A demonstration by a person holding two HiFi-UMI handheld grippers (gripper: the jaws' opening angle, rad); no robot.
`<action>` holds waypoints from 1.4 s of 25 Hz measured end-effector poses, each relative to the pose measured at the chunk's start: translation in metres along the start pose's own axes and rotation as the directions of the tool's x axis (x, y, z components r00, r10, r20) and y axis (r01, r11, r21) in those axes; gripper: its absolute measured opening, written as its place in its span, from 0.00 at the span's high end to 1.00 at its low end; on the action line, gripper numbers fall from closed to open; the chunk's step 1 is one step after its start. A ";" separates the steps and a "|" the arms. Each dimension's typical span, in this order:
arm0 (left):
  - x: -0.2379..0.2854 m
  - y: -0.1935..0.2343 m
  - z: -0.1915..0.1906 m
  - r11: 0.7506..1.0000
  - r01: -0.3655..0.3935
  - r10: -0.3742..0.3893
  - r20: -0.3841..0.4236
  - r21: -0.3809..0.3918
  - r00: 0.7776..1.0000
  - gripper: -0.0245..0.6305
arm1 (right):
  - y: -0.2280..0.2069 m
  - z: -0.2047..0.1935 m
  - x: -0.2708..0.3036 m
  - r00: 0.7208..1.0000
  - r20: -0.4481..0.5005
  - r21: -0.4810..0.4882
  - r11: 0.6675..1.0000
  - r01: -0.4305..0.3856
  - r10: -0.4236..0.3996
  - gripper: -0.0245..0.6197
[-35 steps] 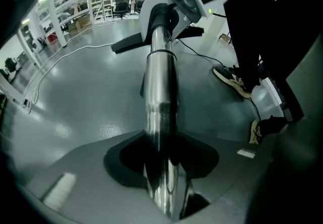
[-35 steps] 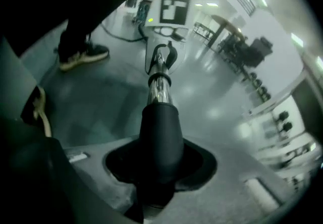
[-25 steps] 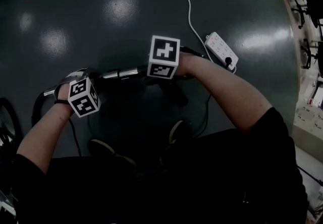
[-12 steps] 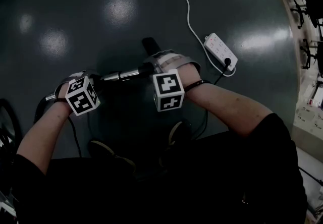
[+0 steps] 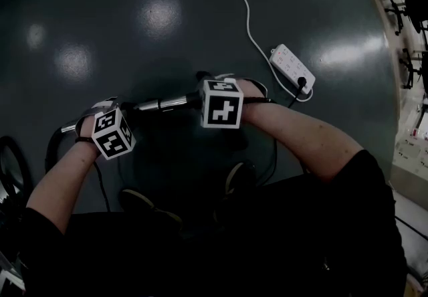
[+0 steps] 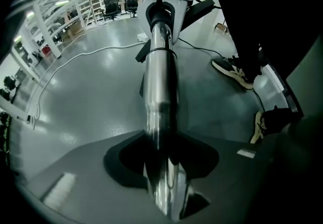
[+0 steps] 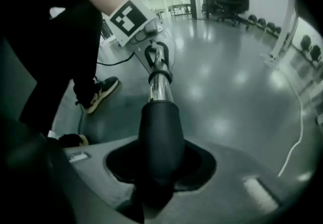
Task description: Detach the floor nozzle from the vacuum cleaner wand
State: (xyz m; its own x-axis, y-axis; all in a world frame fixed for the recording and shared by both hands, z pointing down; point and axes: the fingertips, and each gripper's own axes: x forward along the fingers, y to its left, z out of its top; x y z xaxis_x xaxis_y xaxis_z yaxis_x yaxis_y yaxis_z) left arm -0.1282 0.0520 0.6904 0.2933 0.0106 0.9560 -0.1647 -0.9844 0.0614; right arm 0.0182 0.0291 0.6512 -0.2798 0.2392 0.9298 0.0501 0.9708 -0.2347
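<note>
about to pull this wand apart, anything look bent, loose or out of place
Nothing stands out. The wand runs straight between the left gripper, clamped on its chrome tube, and the right gripper, clamped on its black sleeve. The power strip and cord lie clear of it.

— What does the wand (image 5: 167, 102) look like?
— A shiny silver metal tube, straight and slim, held roughly level above the dark floor (image 5: 134, 21), running left to right.
— And its right end?
— A smooth, rounded black neck (image 7: 160, 137) is fitted over that end. The two pieces are joined in one line.
</note>
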 end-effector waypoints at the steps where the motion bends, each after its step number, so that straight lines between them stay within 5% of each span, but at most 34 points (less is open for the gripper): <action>1: 0.000 -0.002 0.001 1.000 0.010 -0.010 0.002 0.004 1.000 0.72 | 0.004 -0.004 -0.002 0.997 -0.015 0.061 0.996 -0.072 0.073 0.78; 3: 0.000 -0.007 0.004 0.999 0.037 -0.037 0.012 0.005 0.999 0.72 | 0.016 -0.007 -0.005 0.974 -0.006 0.170 0.960 -0.222 0.226 0.78; 5: 0.000 -0.010 0.007 0.998 0.059 -0.059 0.026 -0.005 0.998 0.72 | 0.020 -0.002 -0.008 0.970 0.017 0.157 0.957 -0.242 0.243 0.78; 8: -0.001 -0.009 0.008 0.997 0.079 -0.078 0.039 -0.023 0.996 0.72 | 0.001 -0.003 -0.010 0.997 -0.044 -0.092 0.994 0.054 -0.058 0.78; 9: -0.001 -0.008 0.008 0.996 0.082 -0.081 0.043 -0.027 0.996 0.72 | -0.008 -0.006 -0.010 0.976 -0.071 -0.198 0.962 0.187 -0.204 0.78; 11: -0.002 -0.006 0.008 0.996 0.081 -0.080 0.047 -0.033 0.996 0.72 | -0.025 -0.009 -0.012 0.894 -0.074 -0.371 0.844 0.386 -0.442 0.77; 13: -0.003 -0.007 0.007 0.996 0.081 -0.079 0.047 -0.036 0.996 0.72 | -0.030 -0.009 -0.012 0.845 -0.052 -0.437 0.773 0.460 -0.533 0.77; 14: -0.003 -0.008 0.008 0.996 0.081 -0.079 0.044 -0.035 0.996 0.72 | -0.028 -0.011 -0.009 0.856 -0.053 -0.416 0.790 0.450 -0.515 0.77; 15: -0.001 -0.008 0.008 0.997 0.078 -0.077 0.038 -0.030 0.996 0.72 | -0.022 -0.014 -0.006 0.892 -0.065 -0.347 0.848 0.400 -0.447 0.78; 17: 0.003 -0.005 0.003 0.998 0.055 -0.055 0.012 -0.021 0.998 0.72 | -0.006 -0.025 -0.001 0.980 -0.077 -0.059 0.982 0.181 -0.186 0.78; 18: 0.004 -0.004 -0.002 0.999 0.043 -0.043 -0.004 -0.022 0.999 0.72 | 0.003 -0.032 -0.001 0.998 -0.052 0.111 0.993 0.043 -0.037 0.78; 19: 0.005 -0.003 -0.009 0.999 0.038 -0.038 -0.015 -0.026 0.999 0.72 | 0.010 -0.036 -0.004 0.997 0.000 0.242 0.968 -0.073 0.075 0.78; 21: 0.007 -0.002 -0.019 0.999 0.039 -0.040 -0.026 -0.032 0.999 0.72 | 0.010 -0.034 -0.012 0.989 0.107 0.294 0.947 -0.131 0.104 0.78; 24: 0.018 -0.006 -0.026 0.999 0.042 -0.043 -0.051 -0.019 0.998 0.72 | -0.007 -0.039 -0.007 0.991 0.097 0.055 0.994 0.089 -0.094 0.78; 26: 0.028 -0.009 -0.029 1.000 0.030 -0.030 -0.083 -0.006 0.996 0.72 | -0.012 -0.047 0.012 0.976 0.064 -0.140 0.966 0.215 -0.208 0.78; 28: 0.037 -0.013 -0.034 1.000 0.019 -0.018 -0.121 0.005 0.993 0.72 | -0.010 -0.054 0.034 0.966 0.045 -0.251 0.933 0.259 -0.256 0.78; 31: 0.051 -0.015 -0.037 1.000 0.012 -0.009 -0.161 0.021 0.987 0.72 | -0.008 -0.067 0.057 0.959 0.024 -0.292 0.916 0.276 -0.282 0.78; 35: 0.064 -0.022 -0.044 0.998 0.028 -0.015 -0.199 0.060 0.980 0.72 | -0.014 -0.090 0.076 0.914 -0.069 -0.451 0.830 0.328 -0.399 0.79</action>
State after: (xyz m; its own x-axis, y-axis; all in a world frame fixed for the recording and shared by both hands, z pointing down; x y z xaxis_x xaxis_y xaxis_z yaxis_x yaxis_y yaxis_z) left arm -0.1475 0.0819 0.7629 0.1027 0.0605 0.9929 -0.0995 -0.9925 0.0708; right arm 0.0829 0.0350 0.7509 -0.2099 -0.1671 0.9633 0.3819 0.8930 0.2381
